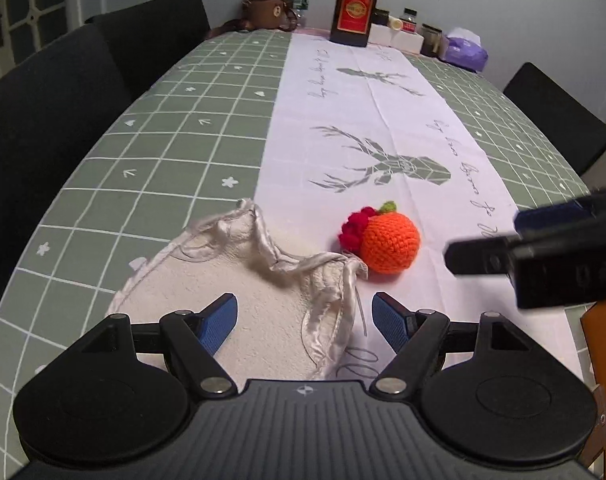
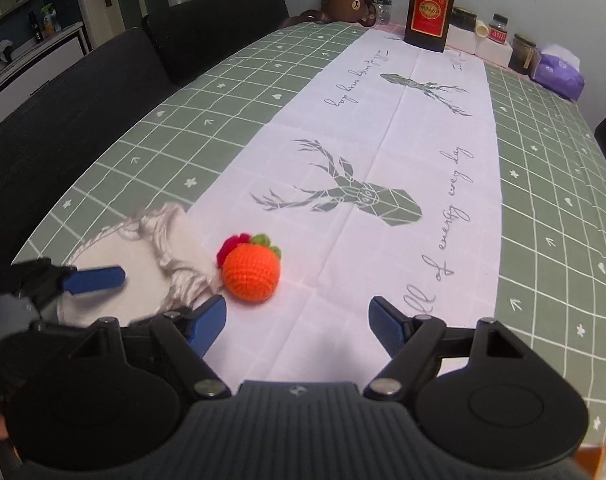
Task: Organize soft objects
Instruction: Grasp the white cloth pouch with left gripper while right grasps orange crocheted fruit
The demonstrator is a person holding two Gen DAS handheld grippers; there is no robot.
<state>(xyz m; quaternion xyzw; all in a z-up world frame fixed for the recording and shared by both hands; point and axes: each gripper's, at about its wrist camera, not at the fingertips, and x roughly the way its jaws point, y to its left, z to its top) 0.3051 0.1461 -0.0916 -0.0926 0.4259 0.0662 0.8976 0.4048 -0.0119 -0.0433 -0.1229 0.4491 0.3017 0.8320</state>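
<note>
A white fleecy pouch (image 1: 239,304) with a crumpled satin rim lies on the table near its front left. My left gripper (image 1: 305,320) hovers just above it, open, its blue pads spread on either side of the rim without pressing it. To the right of the pouch rests an orange crocheted ball (image 1: 389,242) with a red flower and a green leaf. My right gripper (image 2: 297,322) stands open over the white runner, just short of the ball (image 2: 251,272) and a little right of it, holding nothing. One blue finger (image 2: 97,278) of the left gripper shows above the pouch (image 2: 115,250).
Green checked tablecloth (image 1: 163,128) with a white deer-print runner. At the far end stand a brown liquor bottle (image 1: 353,8), a bear-shaped flask (image 1: 265,4), a water bottle, small jars and a purple tissue pack (image 1: 465,50). Dark chairs (image 1: 63,100) line the left side, another at the right.
</note>
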